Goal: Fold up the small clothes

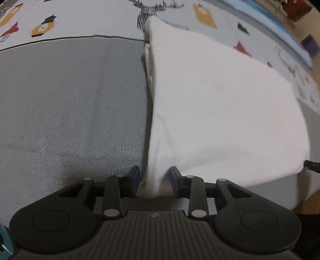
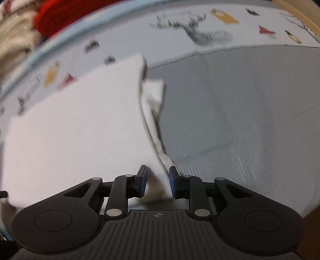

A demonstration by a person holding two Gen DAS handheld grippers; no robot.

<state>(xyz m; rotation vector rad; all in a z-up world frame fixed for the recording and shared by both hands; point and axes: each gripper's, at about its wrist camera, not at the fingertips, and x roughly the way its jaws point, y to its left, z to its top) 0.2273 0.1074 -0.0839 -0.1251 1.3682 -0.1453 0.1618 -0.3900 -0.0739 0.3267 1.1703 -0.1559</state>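
Observation:
A white garment [image 1: 220,110] lies folded on a grey mat [image 1: 70,110], its long folded edge running away from me. In the left wrist view my left gripper [image 1: 155,178] points steeply down at the near corner. The jaws stand apart, and a hanging fold of the white cloth sits between them without being pinched. In the right wrist view the same garment [image 2: 80,130] spreads to the left. My right gripper [image 2: 158,180] is over its other near corner, jaws apart, with the cloth edge between the pads. A lower layer [image 2: 156,94] pokes out past the folded edge.
The grey mat [image 2: 240,120] lies on a pale cloth printed with deer and tags [image 1: 90,18] [image 2: 200,20]. A light blue border [image 1: 280,26] runs along the far side. Something red [image 2: 66,16] lies beyond it. A wooden edge [image 1: 306,204] shows near the mat's corner.

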